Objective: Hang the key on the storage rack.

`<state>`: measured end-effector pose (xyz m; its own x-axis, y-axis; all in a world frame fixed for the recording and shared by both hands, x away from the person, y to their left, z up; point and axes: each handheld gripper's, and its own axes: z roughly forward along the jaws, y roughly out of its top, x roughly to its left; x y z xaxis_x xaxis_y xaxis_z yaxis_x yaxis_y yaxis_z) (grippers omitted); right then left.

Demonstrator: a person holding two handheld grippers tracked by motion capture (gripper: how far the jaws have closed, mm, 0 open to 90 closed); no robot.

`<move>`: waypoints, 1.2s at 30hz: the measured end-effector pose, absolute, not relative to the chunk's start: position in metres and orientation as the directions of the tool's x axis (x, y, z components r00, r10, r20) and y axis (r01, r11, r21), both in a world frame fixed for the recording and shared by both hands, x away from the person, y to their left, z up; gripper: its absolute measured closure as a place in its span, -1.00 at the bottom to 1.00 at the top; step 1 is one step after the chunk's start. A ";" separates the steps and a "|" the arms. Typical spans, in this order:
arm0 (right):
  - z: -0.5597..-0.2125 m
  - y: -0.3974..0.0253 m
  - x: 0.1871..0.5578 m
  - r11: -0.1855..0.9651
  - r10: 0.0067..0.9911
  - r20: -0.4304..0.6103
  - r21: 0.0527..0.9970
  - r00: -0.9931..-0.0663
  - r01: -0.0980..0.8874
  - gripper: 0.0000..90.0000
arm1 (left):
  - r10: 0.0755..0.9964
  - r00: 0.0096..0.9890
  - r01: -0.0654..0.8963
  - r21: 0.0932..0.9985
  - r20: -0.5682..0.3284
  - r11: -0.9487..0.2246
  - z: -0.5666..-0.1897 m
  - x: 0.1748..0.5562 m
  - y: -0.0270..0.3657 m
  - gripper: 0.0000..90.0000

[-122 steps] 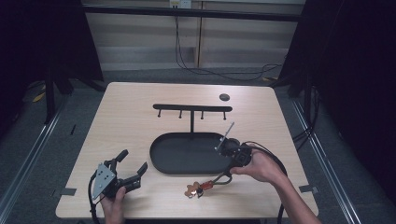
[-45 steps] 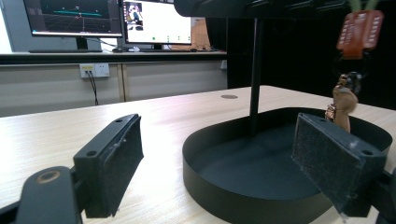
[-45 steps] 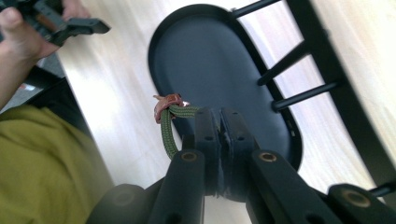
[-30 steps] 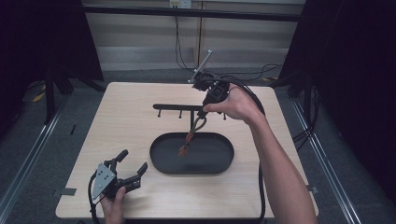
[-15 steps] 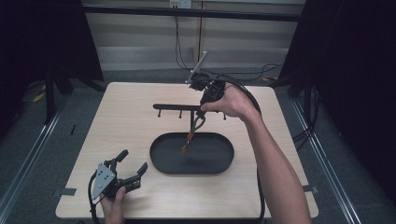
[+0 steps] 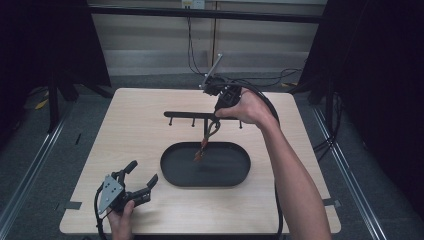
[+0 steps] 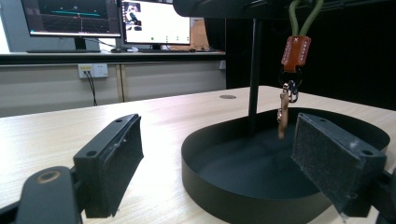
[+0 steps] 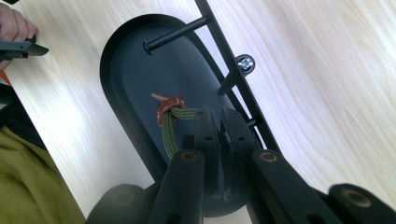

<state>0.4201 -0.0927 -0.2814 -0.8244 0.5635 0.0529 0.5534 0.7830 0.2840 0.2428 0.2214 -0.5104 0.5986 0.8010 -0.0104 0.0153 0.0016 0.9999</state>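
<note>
A keychain [image 6: 202,146] with a green cord loop, a brown leather tab [image 7: 295,51] and metal keys hangs over the black oval tray [image 6: 170,175]. My right gripper [image 6: 216,120] is shut on the green cord [image 8: 168,133], held up against the bar of the black hook rack [image 6: 190,115] that stands over the tray. In the right gripper view the shut gripper [image 8: 222,123] sits just beside the bar, with a peg [image 8: 177,32] farther along. My left gripper [image 6: 143,172] rests open at the table's front left, facing the tray [image 7: 224,135], nothing between its pads [image 7: 112,158].
The rack's post [image 7: 254,70] rises from the tray's far side. A small dark disc [image 7: 228,97] lies on the table behind it. Monitors [image 7: 154,21] stand on a bench beyond the table. The right gripper's cable trails off the far right of the table.
My right gripper has carried the keychain up from the table in front of the tray to the rack bar; over the last second it barely shifts. The left gripper has not moved.
</note>
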 end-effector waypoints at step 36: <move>-0.280 -0.093 0.420 0.792 0.542 0.041 0.308 -0.839 0.527 0.84 | 0.798 0.603 0.017 1.000 -0.009 -0.002 -0.510 0.243 0.222 -0.64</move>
<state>0.4201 -0.0929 -0.2802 -0.8391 0.5424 0.0414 0.5271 0.7920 0.3081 0.2428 0.2217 -0.5103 0.6028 0.7978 -0.0085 0.0166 -0.0019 0.9999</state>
